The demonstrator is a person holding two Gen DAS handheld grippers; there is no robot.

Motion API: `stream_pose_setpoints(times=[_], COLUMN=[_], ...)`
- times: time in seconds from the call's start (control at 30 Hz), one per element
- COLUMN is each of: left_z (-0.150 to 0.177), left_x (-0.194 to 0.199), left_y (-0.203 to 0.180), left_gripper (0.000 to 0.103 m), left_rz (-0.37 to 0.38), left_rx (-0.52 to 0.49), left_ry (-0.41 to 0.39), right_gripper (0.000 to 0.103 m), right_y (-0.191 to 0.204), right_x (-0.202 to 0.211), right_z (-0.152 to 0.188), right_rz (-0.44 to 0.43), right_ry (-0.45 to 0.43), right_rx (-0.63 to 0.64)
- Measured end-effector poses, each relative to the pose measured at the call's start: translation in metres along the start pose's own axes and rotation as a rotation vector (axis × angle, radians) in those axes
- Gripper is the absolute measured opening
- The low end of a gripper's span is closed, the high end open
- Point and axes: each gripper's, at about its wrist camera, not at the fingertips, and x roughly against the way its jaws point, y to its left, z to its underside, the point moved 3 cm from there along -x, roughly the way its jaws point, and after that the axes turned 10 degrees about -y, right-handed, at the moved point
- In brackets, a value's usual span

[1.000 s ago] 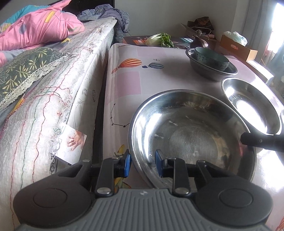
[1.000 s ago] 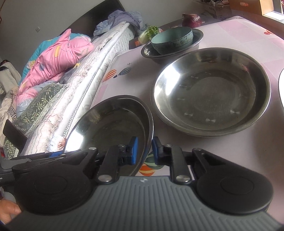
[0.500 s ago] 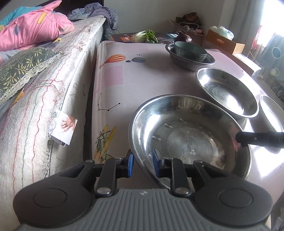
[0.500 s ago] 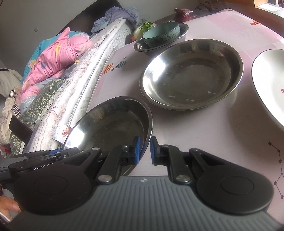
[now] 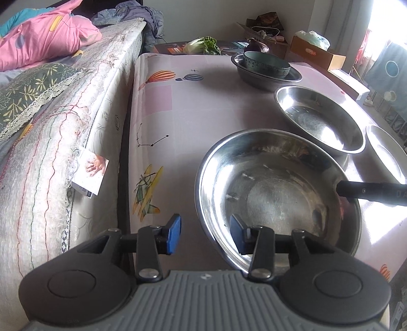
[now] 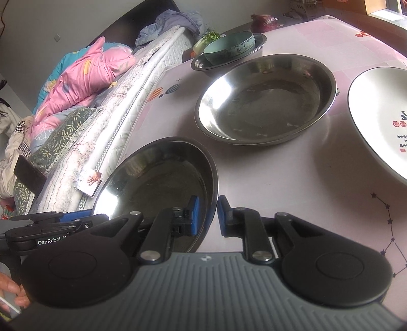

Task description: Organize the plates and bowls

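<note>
A steel plate (image 5: 277,193) sits near the table's front; it also shows in the right wrist view (image 6: 157,178). My left gripper (image 5: 203,235) is open, its pads straddling the plate's near-left rim with a wide gap. My right gripper (image 6: 206,214) is slightly open astride the plate's right rim, not clamping it; one of its fingers (image 5: 368,191) reaches over the rim in the left view. A second steel plate (image 6: 264,99) lies behind. A teal bowl (image 6: 229,47) sits in a steel dish (image 5: 264,76) at the back. A white plate (image 6: 381,122) lies to the right.
A bed with a quilted mattress (image 5: 63,132) and pink bedding (image 5: 45,38) runs along the table's left edge. A cabbage (image 5: 201,44), a purple onion (image 6: 264,20) and cardboard boxes (image 5: 318,51) stand beyond the table's far end. A hand (image 6: 12,292) shows at the lower left.
Both grippers have opened on the near steel plate's rim, the left one widely, the right one a little. The plate now rests lower on the table.
</note>
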Motion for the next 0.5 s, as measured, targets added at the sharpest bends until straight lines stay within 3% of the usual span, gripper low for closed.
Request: stream_pose_setpoints(times=[0.5], left_z=[-0.009], left_x=[-0.017], left_y=[-0.006], left_gripper=[0.041], left_rz=[0.004], left_rx=[0.006], left_ry=[0.004], right_gripper=[0.017], right_y=[-0.002], right_x=[-0.023], right_z=[-0.004], right_rz=[0.005], right_ry=[-0.009], right_rx=[-0.005])
